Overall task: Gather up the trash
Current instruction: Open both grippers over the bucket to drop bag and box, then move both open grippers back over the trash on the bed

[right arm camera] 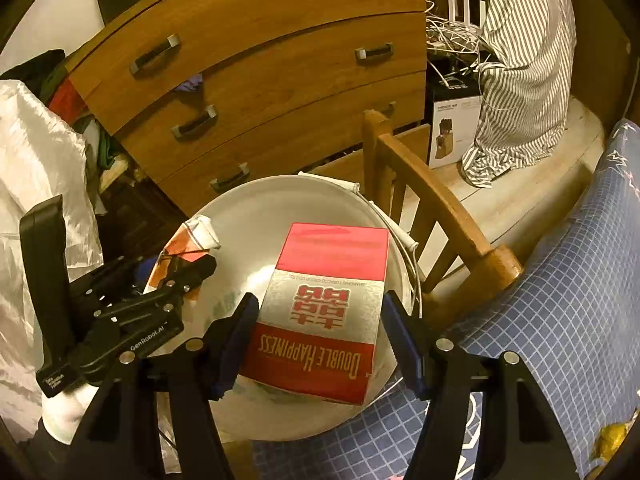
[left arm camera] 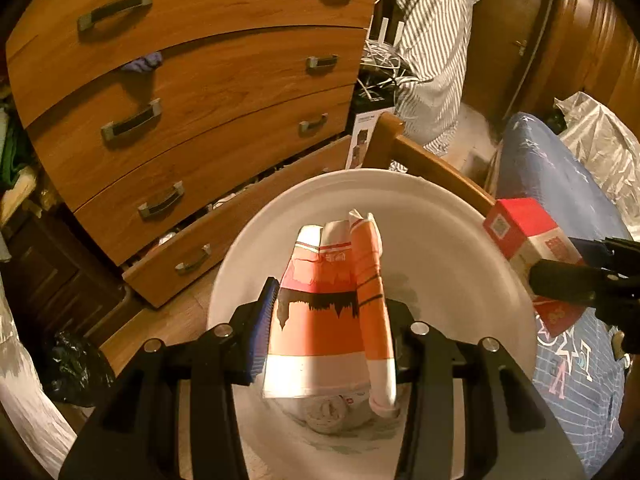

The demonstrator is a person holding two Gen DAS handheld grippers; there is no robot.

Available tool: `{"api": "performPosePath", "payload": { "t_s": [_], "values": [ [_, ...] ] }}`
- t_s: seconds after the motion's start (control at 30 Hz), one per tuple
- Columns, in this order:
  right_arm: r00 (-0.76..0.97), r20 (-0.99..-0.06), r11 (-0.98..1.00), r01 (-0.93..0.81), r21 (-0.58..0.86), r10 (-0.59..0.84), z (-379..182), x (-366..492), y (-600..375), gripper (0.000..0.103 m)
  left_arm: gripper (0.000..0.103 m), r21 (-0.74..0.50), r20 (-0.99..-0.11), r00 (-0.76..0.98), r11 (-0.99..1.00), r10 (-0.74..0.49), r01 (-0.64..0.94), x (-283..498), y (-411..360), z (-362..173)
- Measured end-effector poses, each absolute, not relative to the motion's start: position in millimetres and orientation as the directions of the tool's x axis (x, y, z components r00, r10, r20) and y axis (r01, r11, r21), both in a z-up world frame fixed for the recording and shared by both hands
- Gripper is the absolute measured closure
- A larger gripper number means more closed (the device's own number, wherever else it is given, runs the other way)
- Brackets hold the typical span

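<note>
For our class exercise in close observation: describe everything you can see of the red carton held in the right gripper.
The red carton is a flat cardboard box with red bands at both ends and a silver middle band, printed "Double Happiness" with red Chinese characters. The right gripper clamps its long sides between blue pads, holding it tilted over the white bucket. A QR code shows on one end in the left wrist view.

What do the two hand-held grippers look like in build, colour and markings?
Both are matte black frames with silver round bolts and blue-padded fingers. The left hand-held gripper carries white "GenRobot.AI" lettering; the right hand-held gripper shows none. No cables visible.
</note>
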State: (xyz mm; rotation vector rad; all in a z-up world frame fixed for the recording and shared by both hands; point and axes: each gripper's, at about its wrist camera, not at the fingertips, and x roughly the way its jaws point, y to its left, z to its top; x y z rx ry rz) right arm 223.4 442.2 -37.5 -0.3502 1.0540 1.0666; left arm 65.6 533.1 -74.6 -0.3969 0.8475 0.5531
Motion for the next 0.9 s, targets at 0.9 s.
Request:
{"api": "performPosePath", "payload": {
  "t_s": [0.9],
  "values": [
    [0.090, -0.785, 0.489, -0.824, 0.288, 0.613, -21, 226, 405, 0.023, 0.048, -0.078, -0.789, 0.515, 0.777, 0.335, -0.625, 67, 528, -69]
  ]
}}
